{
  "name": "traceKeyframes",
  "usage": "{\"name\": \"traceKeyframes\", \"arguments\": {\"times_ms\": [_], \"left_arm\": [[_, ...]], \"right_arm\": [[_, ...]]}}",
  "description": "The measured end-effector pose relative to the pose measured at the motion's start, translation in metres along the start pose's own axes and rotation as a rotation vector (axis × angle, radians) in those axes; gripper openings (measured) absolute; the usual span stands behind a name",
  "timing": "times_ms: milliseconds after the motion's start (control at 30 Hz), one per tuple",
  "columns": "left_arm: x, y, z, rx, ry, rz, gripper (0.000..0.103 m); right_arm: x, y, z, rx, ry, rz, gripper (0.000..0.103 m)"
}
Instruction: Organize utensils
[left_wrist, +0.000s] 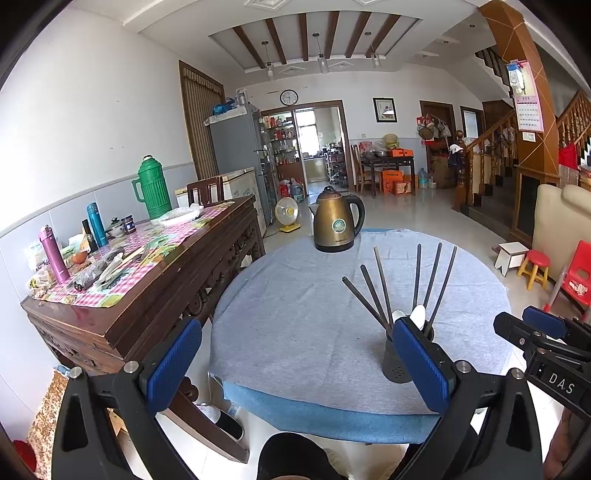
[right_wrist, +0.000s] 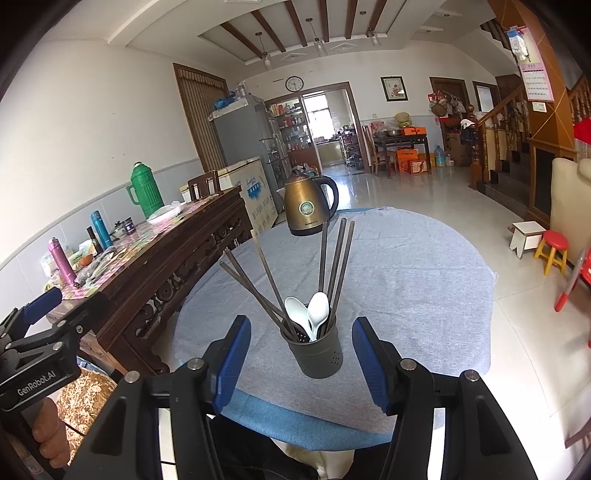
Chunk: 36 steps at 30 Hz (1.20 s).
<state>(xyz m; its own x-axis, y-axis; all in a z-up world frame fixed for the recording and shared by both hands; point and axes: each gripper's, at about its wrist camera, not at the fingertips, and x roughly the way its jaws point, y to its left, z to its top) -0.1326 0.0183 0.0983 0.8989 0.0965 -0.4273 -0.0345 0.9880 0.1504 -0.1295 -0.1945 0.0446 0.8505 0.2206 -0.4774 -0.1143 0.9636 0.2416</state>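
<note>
A dark grey perforated utensil holder (right_wrist: 320, 354) stands near the front edge of the round table. Several dark chopsticks (right_wrist: 334, 266) and two white spoons (right_wrist: 312, 314) stick out of it. My right gripper (right_wrist: 301, 363) is open, its blue pads apart on either side of the holder and short of it, touching nothing. In the left wrist view the holder (left_wrist: 397, 363) is partly hidden behind one blue fingertip, with chopsticks (left_wrist: 428, 284) fanning above. My left gripper (left_wrist: 299, 363) is open over bare cloth, left of the holder.
A grey-blue cloth (right_wrist: 406, 288) covers the round table. A bronze electric kettle (left_wrist: 337, 221) stands at its far side. A dark wooden sideboard (left_wrist: 155, 288) with flasks and clutter runs along the left. Small stools (right_wrist: 552, 251) and a red chair stand at the right.
</note>
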Motion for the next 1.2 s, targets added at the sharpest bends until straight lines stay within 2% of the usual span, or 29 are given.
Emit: {"name": "traceKeyframes", "arguments": {"times_ms": [1200], "left_arm": [[-0.0034,-0.0004,-0.0004,-0.007,0.004,0.004,0.103]], "right_arm": [[-0.0007,-0.0003,-0.0017,-0.004,0.003,0.008,0.061]]}}
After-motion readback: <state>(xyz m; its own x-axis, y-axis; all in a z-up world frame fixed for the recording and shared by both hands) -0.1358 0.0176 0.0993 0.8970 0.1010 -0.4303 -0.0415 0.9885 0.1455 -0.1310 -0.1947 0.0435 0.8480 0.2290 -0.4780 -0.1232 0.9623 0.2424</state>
